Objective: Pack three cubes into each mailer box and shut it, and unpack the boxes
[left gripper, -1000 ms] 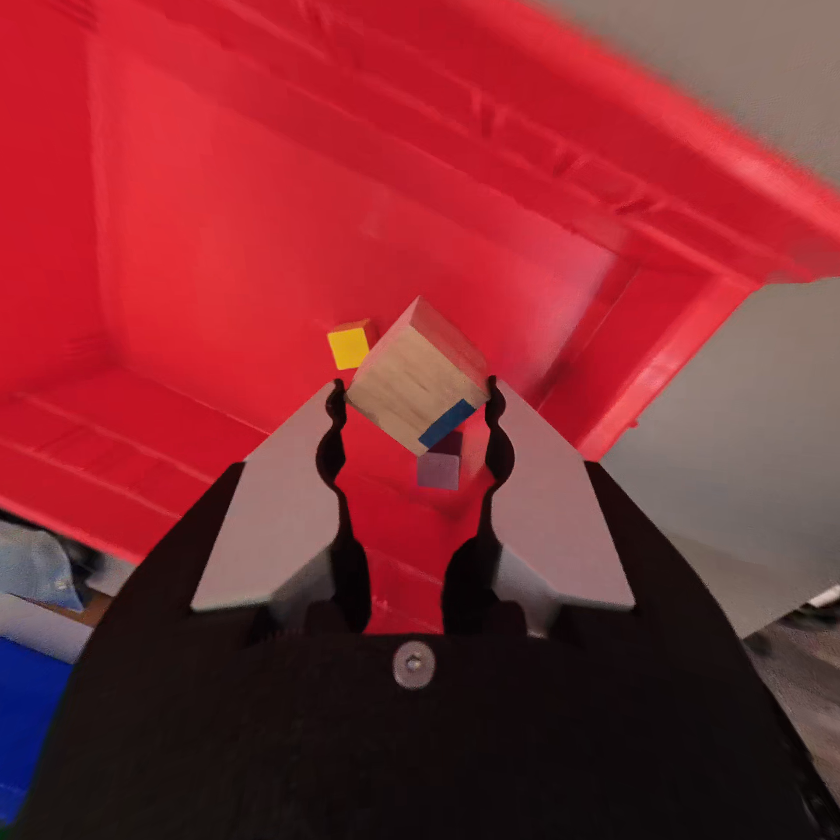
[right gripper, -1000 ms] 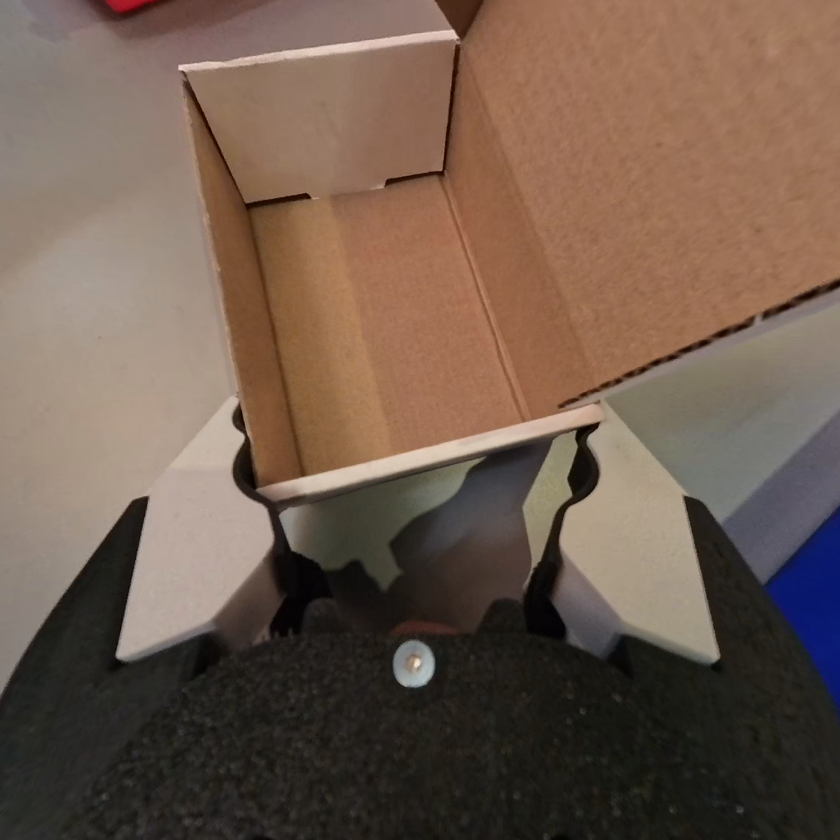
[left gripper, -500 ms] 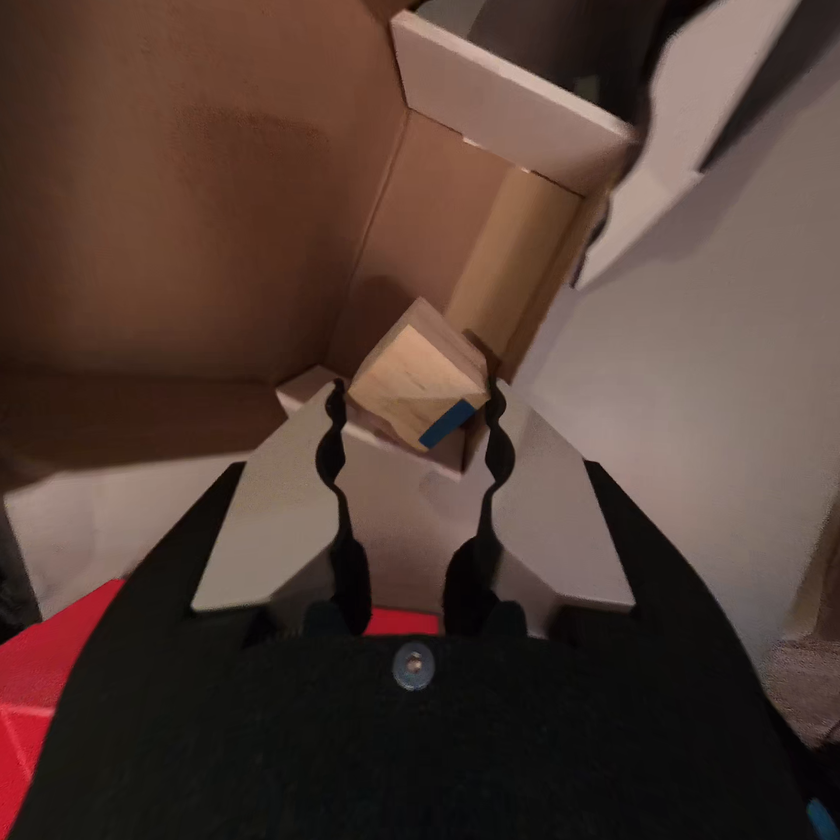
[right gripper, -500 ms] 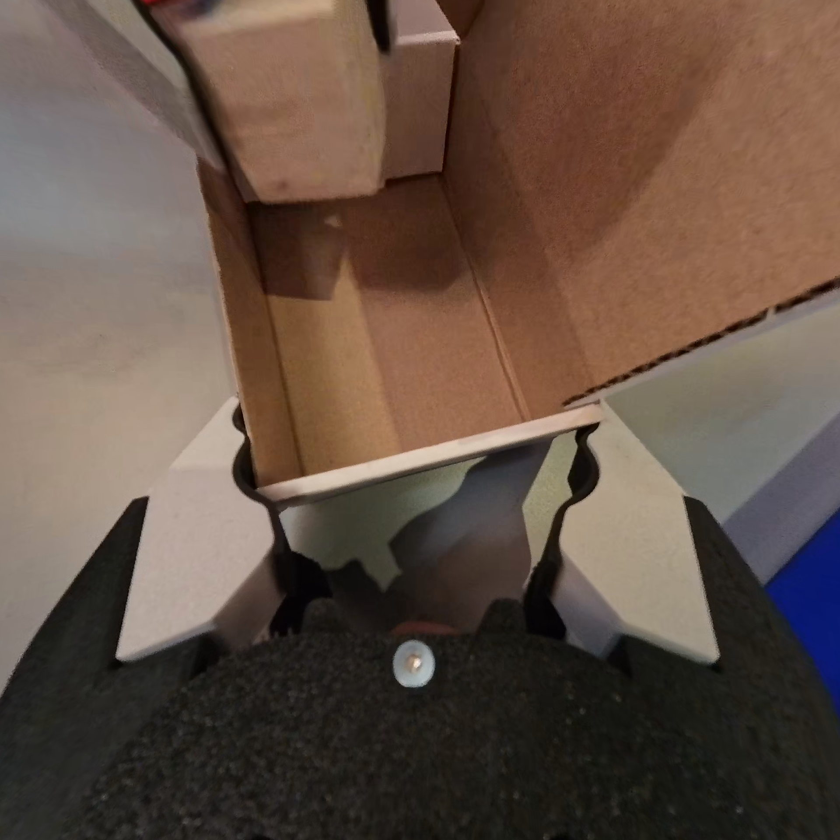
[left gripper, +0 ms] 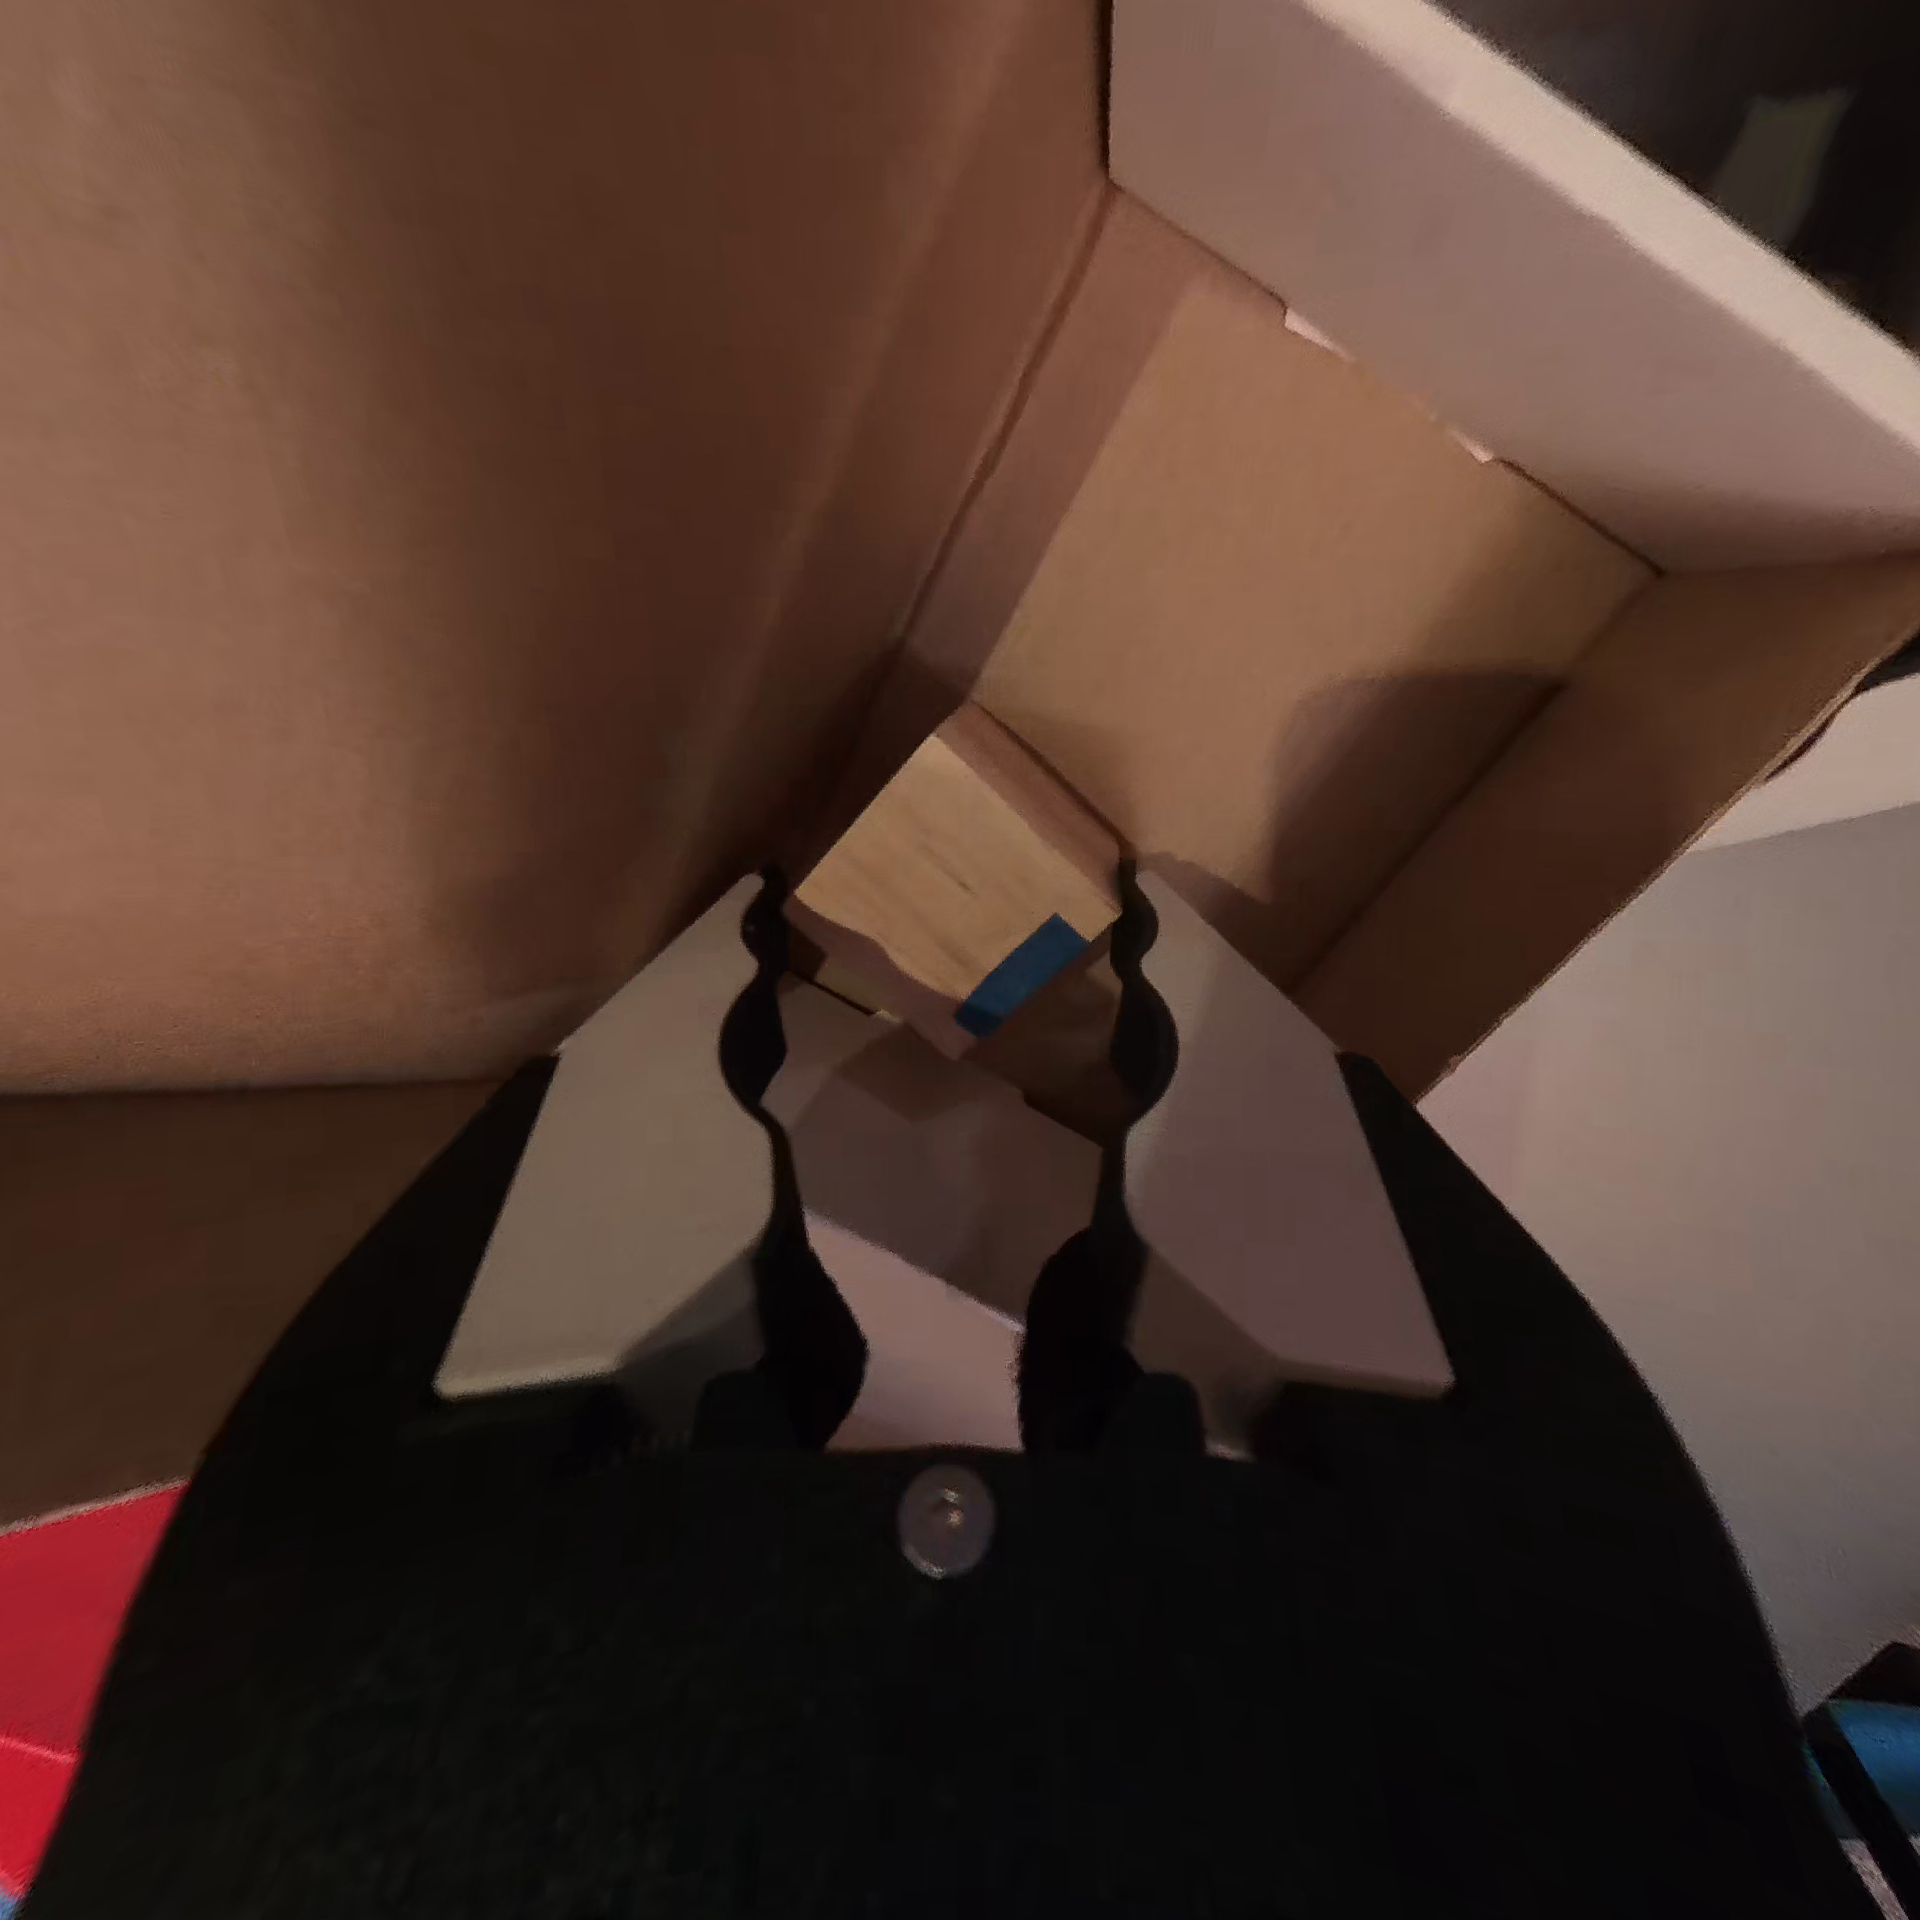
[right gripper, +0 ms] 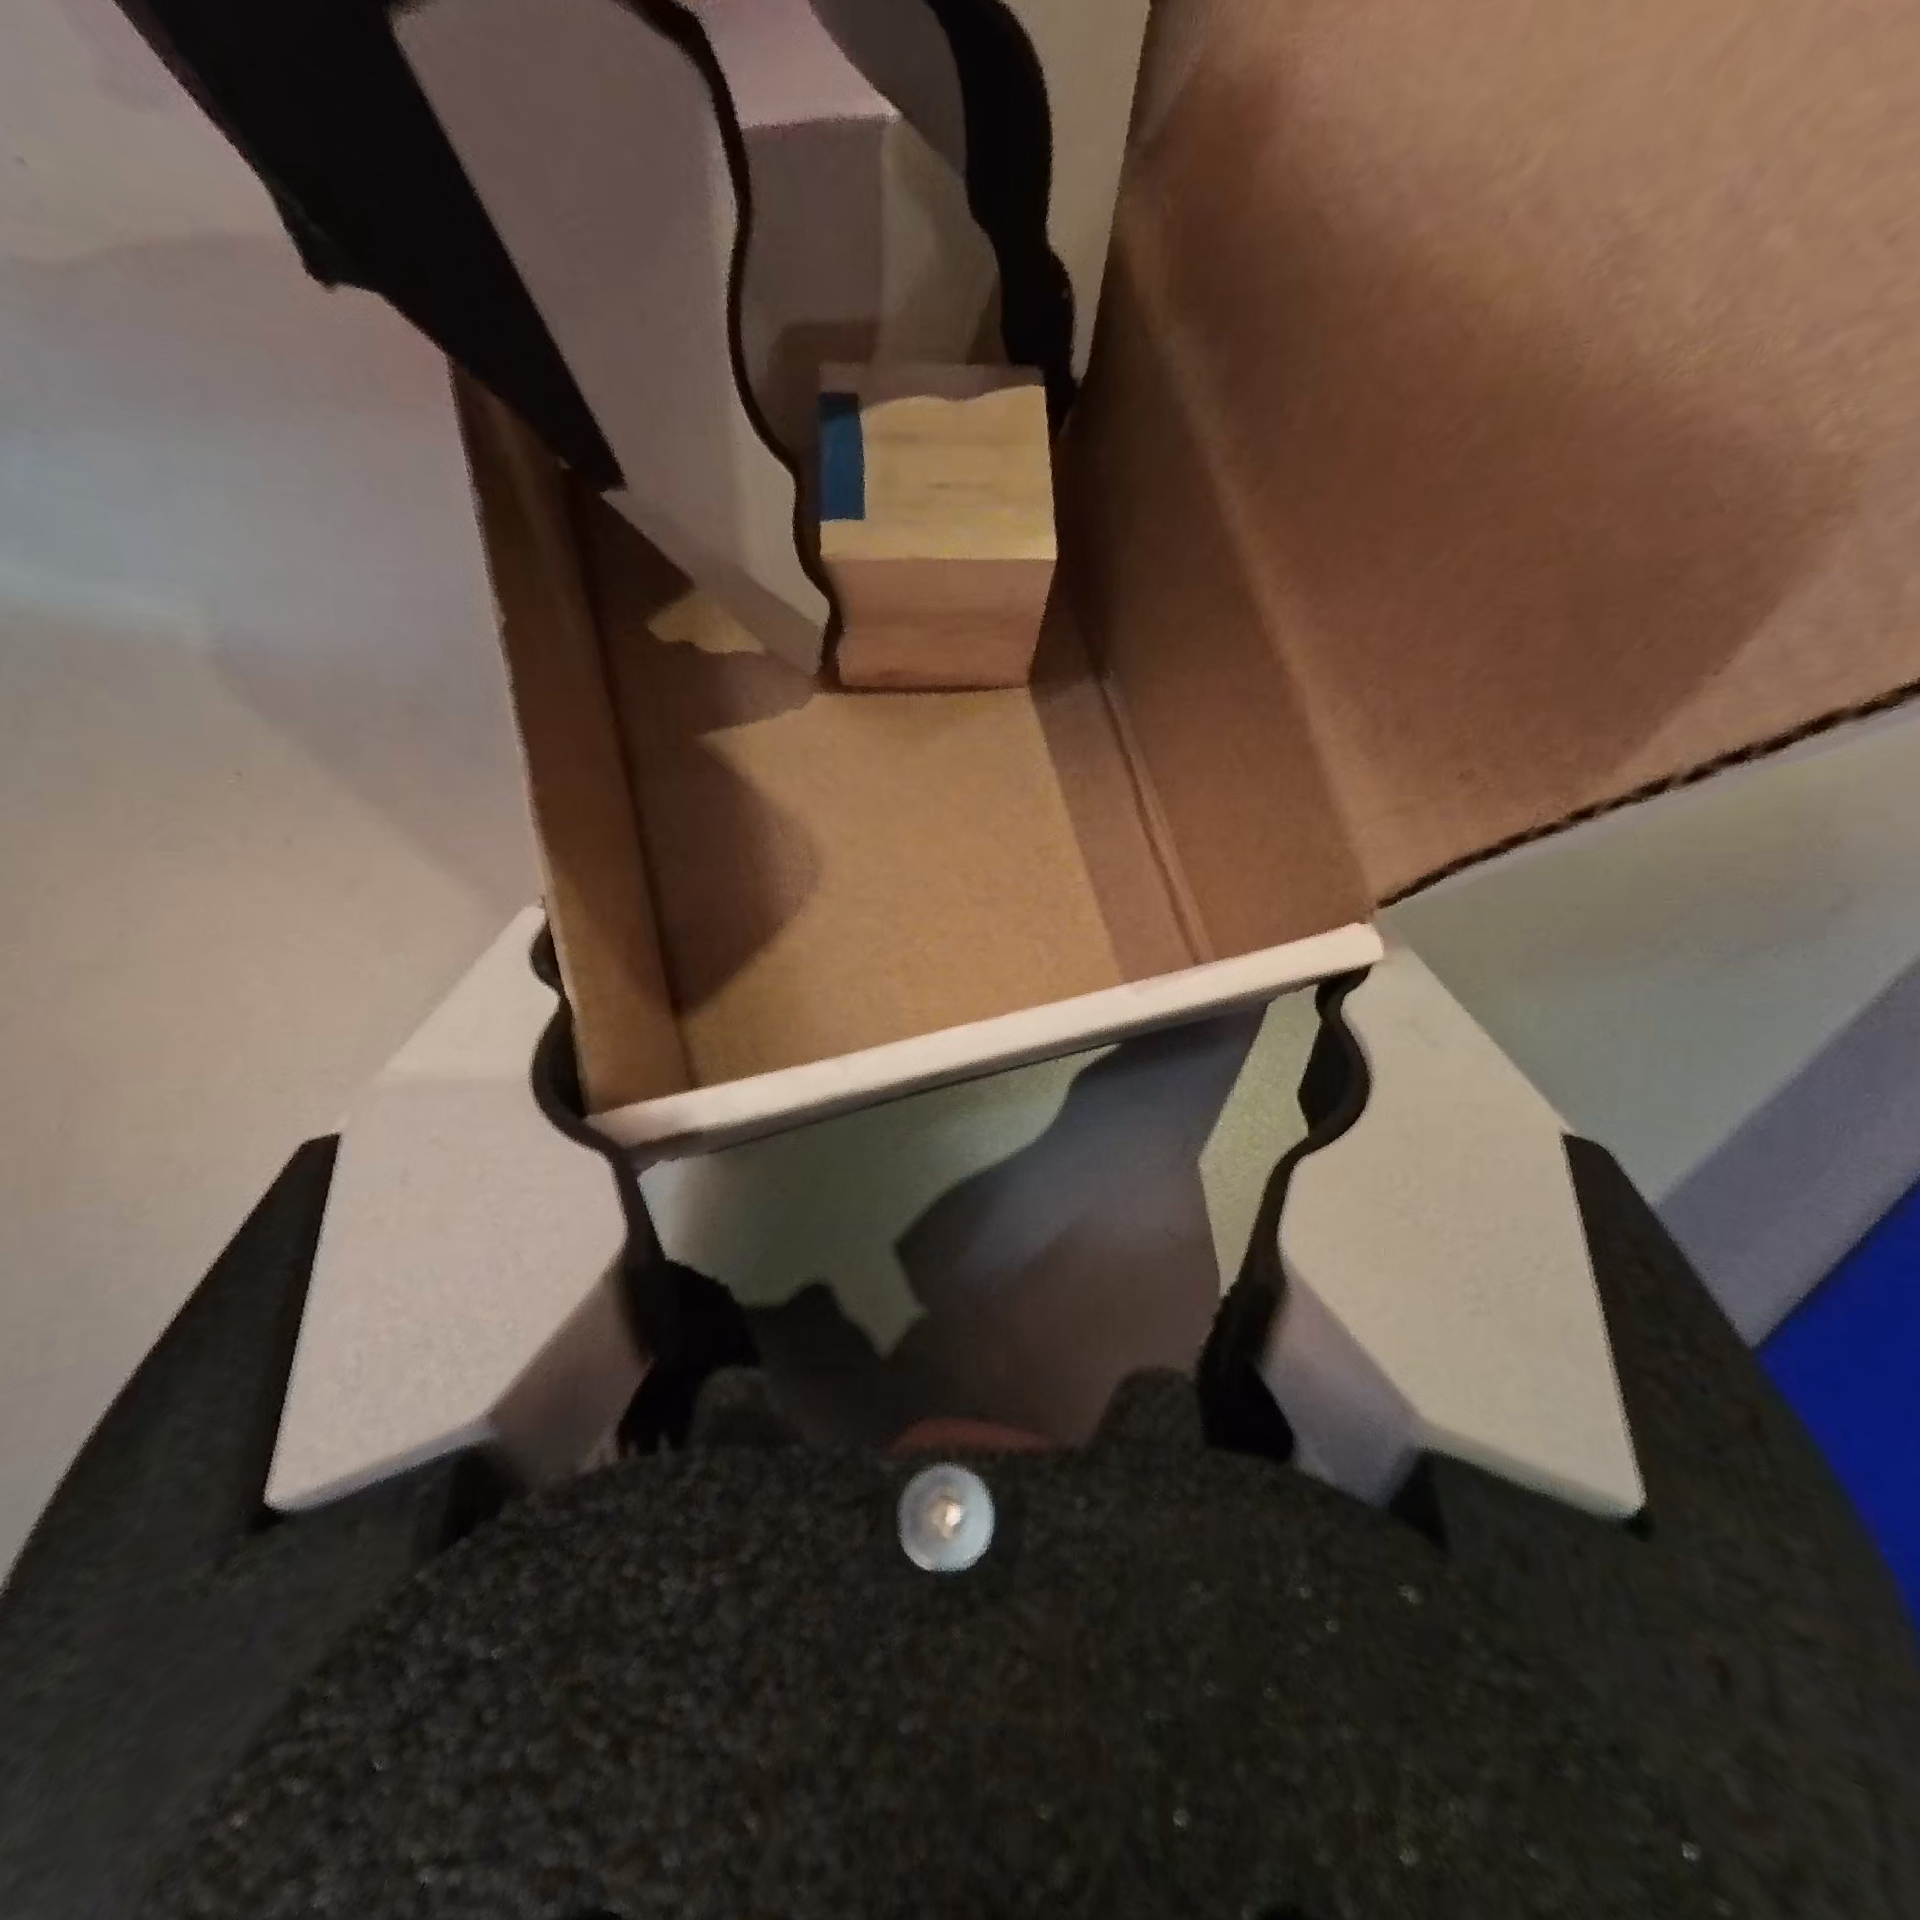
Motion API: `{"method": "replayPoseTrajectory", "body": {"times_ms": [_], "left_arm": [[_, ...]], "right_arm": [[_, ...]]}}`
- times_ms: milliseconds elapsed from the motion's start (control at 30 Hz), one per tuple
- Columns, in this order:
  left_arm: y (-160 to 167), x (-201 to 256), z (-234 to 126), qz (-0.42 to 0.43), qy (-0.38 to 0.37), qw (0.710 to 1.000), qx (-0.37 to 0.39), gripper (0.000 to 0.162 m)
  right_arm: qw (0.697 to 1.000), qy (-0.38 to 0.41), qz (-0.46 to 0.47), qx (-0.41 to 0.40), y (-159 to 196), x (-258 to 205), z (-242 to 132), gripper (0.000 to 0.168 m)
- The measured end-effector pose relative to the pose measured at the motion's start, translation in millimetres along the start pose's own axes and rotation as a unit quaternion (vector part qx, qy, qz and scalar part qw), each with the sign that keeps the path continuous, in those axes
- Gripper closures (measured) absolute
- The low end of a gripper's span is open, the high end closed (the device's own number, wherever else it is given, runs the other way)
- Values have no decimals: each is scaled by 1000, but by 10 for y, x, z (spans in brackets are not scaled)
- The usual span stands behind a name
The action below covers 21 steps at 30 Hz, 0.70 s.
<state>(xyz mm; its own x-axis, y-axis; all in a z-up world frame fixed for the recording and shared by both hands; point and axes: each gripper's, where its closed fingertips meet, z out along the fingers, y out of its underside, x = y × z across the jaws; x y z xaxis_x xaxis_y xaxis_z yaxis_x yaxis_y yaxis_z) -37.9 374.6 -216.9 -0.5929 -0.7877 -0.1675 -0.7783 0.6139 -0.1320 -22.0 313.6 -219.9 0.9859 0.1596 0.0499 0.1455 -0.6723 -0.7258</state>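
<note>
A wooden cube (left gripper: 935,862) with a blue face sits between the fingertips of my left gripper (left gripper: 945,894), which is shut on it. The cube is low inside the open cardboard mailer box (left gripper: 1455,468). In the right wrist view the cube (right gripper: 940,540) is at the box's far end, next to the wall under the raised lid (right gripper: 1455,416), with the left gripper's fingers (right gripper: 665,312) coming down from above. I cannot tell whether the cube touches the box floor. My right gripper (right gripper: 940,997) clasps the box's near end wall (right gripper: 987,1039) from both sides.
The box stands on a pale grey table (right gripper: 208,727). A red bin (left gripper: 62,1621) shows at the lower left of the left wrist view. A blue surface (right gripper: 1849,1299) lies beyond the table edge on the right.
My left gripper has carried the cube from over the red bin into the mailer box and down to its far end. My right gripper has held still on the box.
</note>
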Motion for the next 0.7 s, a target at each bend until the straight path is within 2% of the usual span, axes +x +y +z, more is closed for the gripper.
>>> {"method": "replayPoseTrajectory", "body": {"times_ms": [133, 233, 300, 367, 433, 567, 633, 700], "left_arm": [[-48, 83, -144, -7, 10, 999, 45, 99], [-142, 217, -668, -28, 38, 985, 167, 92], [8, 175, -1083, -40, 30, 971, 233, 93], [405, -29, -1352, -62, -1, 966, 253, 99], [999, -340, -1392, -99, -38, 970, 217, 109], [2259, -851, -993, -215, -62, 972, 66, 106], [2631, -959, -756, -248, -57, 967, 15, 106], [2783, -990, -569, -258, -43, 965, -1, 108]], "right_arm": [[1000, -1, 0, 1, -2, 1, 0, 30], [1000, -1, -1, 2, -4, 1, 1, 30], [1000, -1, 0, 4, -7, 0, 2, 30], [1000, -1, 0, 4, -7, 1, 2, 30], [1000, -1, 0, 4, -9, 1, 3, 30], [1000, 1, -1, 2, -8, 2, 2, 30], [1000, 2, -1, 2, -9, 0, 2, 30], [1000, 2, 0, 4, -11, 0, 3, 30]]}}
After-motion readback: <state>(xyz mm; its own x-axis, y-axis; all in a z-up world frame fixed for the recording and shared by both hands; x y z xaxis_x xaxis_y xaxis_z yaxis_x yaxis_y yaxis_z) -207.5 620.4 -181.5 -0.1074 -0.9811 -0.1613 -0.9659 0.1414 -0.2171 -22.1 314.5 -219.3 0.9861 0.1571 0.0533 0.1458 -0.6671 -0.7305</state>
